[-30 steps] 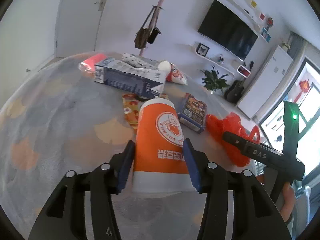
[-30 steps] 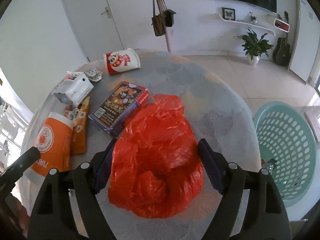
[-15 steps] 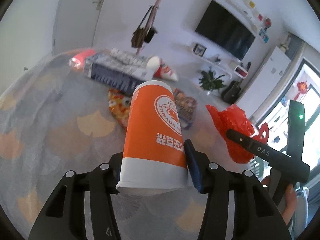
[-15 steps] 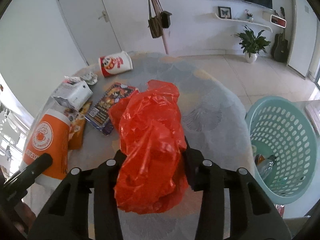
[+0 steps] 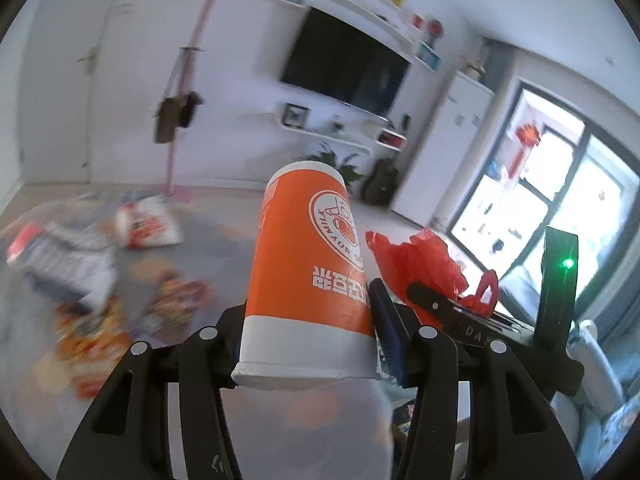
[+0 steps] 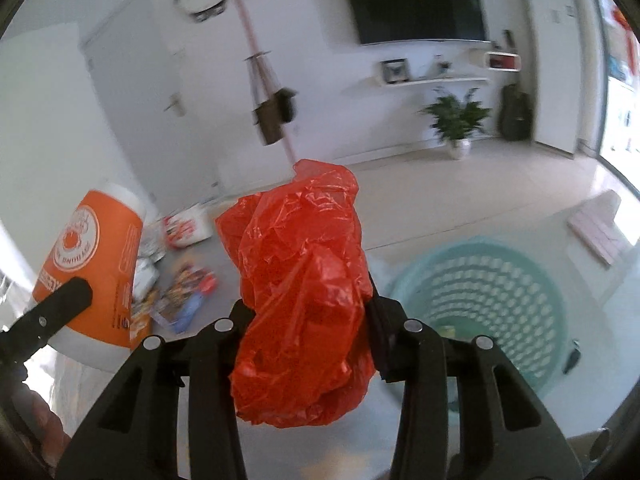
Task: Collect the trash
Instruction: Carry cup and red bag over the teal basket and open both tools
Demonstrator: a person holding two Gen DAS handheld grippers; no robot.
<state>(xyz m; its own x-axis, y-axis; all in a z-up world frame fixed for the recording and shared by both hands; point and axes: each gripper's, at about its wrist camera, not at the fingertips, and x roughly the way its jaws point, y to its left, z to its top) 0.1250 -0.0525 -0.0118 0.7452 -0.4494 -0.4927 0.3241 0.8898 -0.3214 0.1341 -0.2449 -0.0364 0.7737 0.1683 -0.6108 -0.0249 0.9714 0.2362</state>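
Observation:
My left gripper (image 5: 310,332) is shut on an orange and white paper cup (image 5: 308,264) and holds it upside down, lifted off the table. The cup also shows at the left of the right wrist view (image 6: 94,264). My right gripper (image 6: 304,320) is shut on a crumpled red plastic bag (image 6: 302,292) and holds it in the air. The bag also shows to the right of the cup in the left wrist view (image 5: 420,268). A teal laundry-style basket (image 6: 532,276) stands on the floor, lower right of the right gripper.
More trash lies blurred on the round table: a red and white cup (image 5: 146,226), a dark carton (image 5: 68,268), snack packets (image 5: 92,340) and a colourful box (image 6: 184,296). A coat stand (image 6: 260,92) and a plant (image 6: 456,120) stand behind.
Both grippers have lifted: the cup and the red bag have risen off the table. The views have swung right toward the basket, and the table trash has dropped lower and blurred.

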